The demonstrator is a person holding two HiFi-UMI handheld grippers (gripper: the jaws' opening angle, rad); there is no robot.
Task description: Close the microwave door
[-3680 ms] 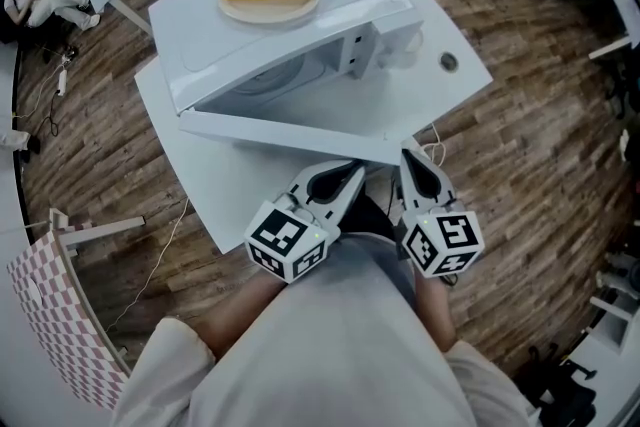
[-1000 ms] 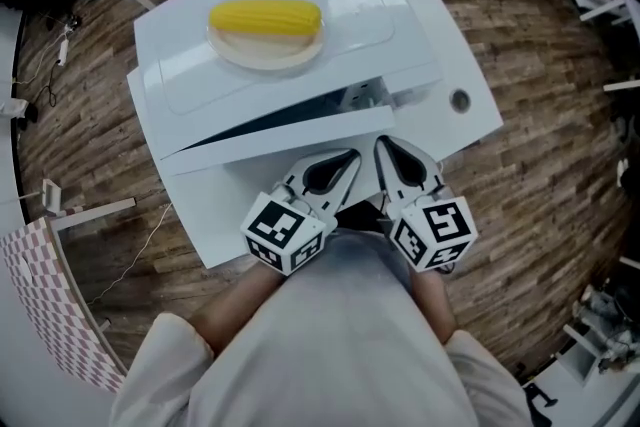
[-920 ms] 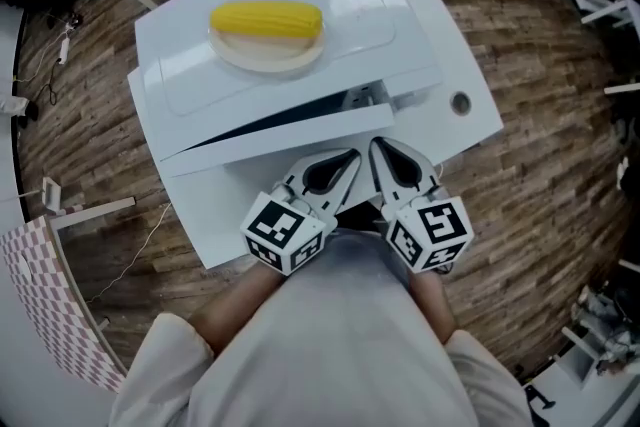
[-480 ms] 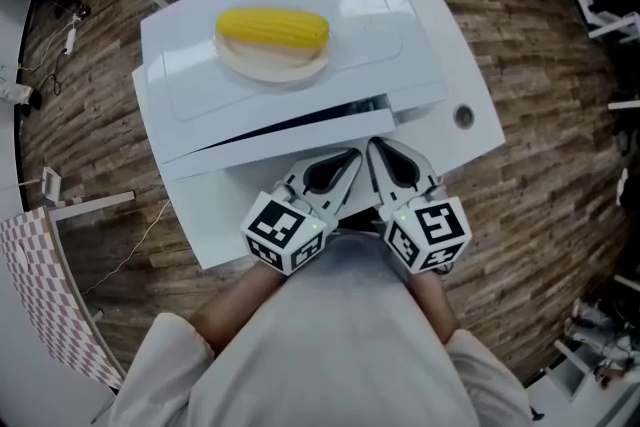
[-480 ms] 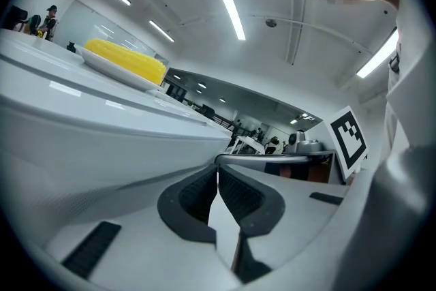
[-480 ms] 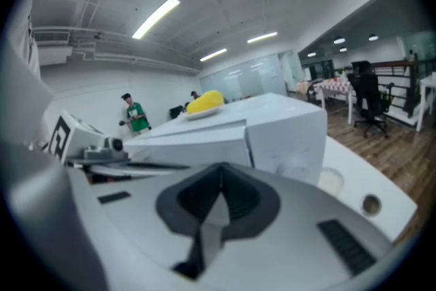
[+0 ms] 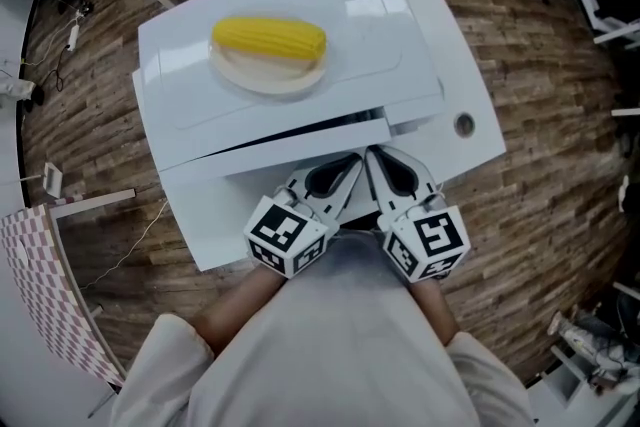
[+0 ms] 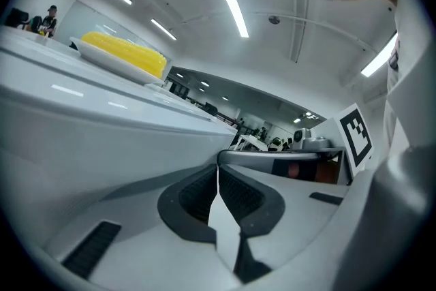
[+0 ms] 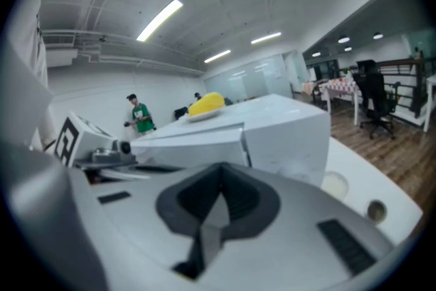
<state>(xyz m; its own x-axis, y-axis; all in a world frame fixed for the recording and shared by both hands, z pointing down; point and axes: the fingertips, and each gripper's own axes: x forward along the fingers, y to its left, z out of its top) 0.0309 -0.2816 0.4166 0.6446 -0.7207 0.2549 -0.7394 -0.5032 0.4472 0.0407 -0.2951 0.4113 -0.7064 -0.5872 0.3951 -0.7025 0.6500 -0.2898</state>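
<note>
The microwave door [image 7: 262, 163] stands barely ajar, its long face running left to right straight ahead of both tools. Left tool [image 7: 346, 165] and right tool [image 7: 379, 162], each pinched shut on nothing, point tip-first at it, with the right one nearer the free edge.

White microwave [image 7: 300, 105]; yellow corn cob [image 7: 268, 38] on a cream plate [image 7: 262, 78]; white surface [image 7: 200, 227]; brown wood-plank floor [image 7: 540, 65]. Left tongs [image 7: 350, 161] and right tongs [image 7: 373, 156]: white, dark grey insets, black-and-white square markers.
</note>
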